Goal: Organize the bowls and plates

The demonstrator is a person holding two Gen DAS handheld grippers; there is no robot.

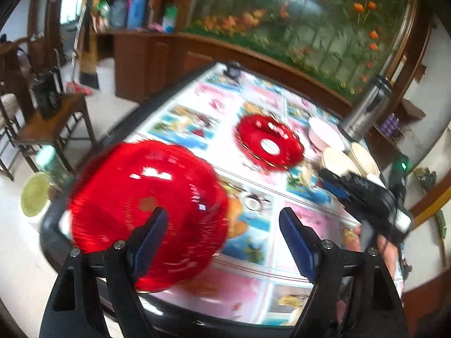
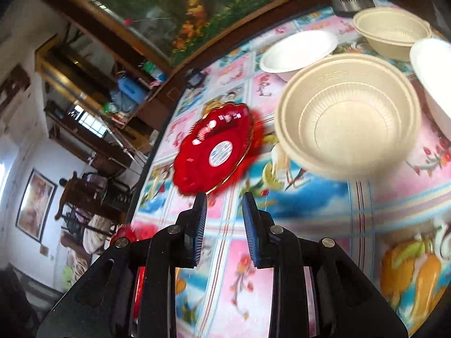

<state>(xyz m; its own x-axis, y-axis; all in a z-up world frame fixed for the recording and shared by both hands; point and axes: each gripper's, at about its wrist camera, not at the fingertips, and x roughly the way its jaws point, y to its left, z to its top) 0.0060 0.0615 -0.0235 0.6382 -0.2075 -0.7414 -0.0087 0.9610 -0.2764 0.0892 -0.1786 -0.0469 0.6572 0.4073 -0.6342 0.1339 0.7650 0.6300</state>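
Both the left claw (image 1: 222,233) and right claw (image 2: 224,225) gape empty; the nested beige bowls (image 2: 348,115) hold nothing.

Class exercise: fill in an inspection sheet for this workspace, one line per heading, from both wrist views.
Surface: table under a pictured floral cloth.
Job's things: two red plates, near and far; stacked beige bowls; second beige bowl; white bowl.
Clutter: steel flask.
Grippers: left hand-held gripper open, empty; right hand-held gripper slightly open, empty.
Cables: nothing seen.
Surroundings: flower mural, wooden cabinets, bottles.
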